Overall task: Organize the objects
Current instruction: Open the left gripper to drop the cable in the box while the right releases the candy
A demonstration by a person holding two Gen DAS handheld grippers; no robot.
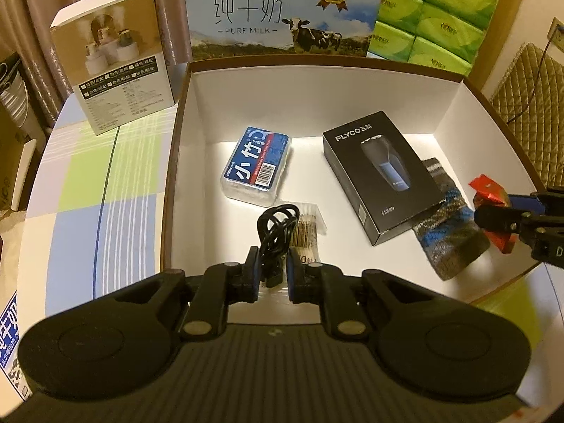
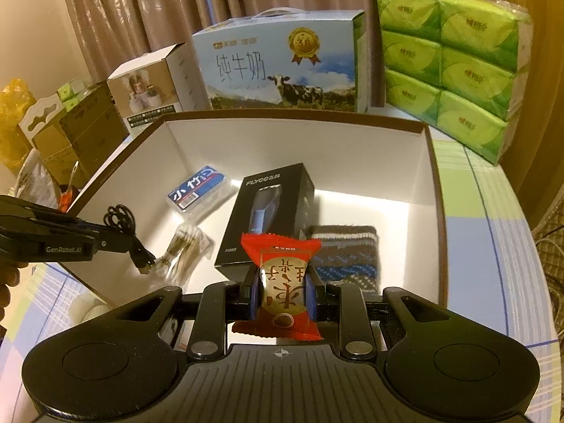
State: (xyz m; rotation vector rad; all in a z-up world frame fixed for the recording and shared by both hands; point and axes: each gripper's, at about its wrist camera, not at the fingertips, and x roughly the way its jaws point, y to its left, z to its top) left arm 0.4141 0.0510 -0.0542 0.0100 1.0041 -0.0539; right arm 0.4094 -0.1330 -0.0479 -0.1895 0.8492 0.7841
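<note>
Hanging over the near edge of the open box (image 1: pixel 454 83), the left gripper (image 1: pixel 271 275) is clenched on a coiled black cable (image 1: pixel 276 224), whose plug end sits between the blue pads while the loops stick out ahead. Beneath it a clear packet of thin sticks (image 1: pixel 306 231) lies on the box floor, half hidden by the cable and gripper, its contents hard to make out. Toward the box's right edge, the right gripper (image 2: pixel 280 292) is clamped on a red-and-gold wrapped snack (image 2: pixel 282 282); the wrapper's lower end is cut off by the gripper body. Inside the box lie a blue-labelled clear case (image 1: pixel 257 164), a black shaver carton (image 1: pixel 382 172) and a knitted pouch (image 1: pixel 447 232), the pouch partly tucked under the carton. Behind the box, on the bench (image 1: pixel 102 190), stand a milk carton (image 1: pixel 282 10), a small humidifier box (image 1: pixel 116 70) and green tissue packs (image 1: pixel 437 14), cropped at the top.
</note>
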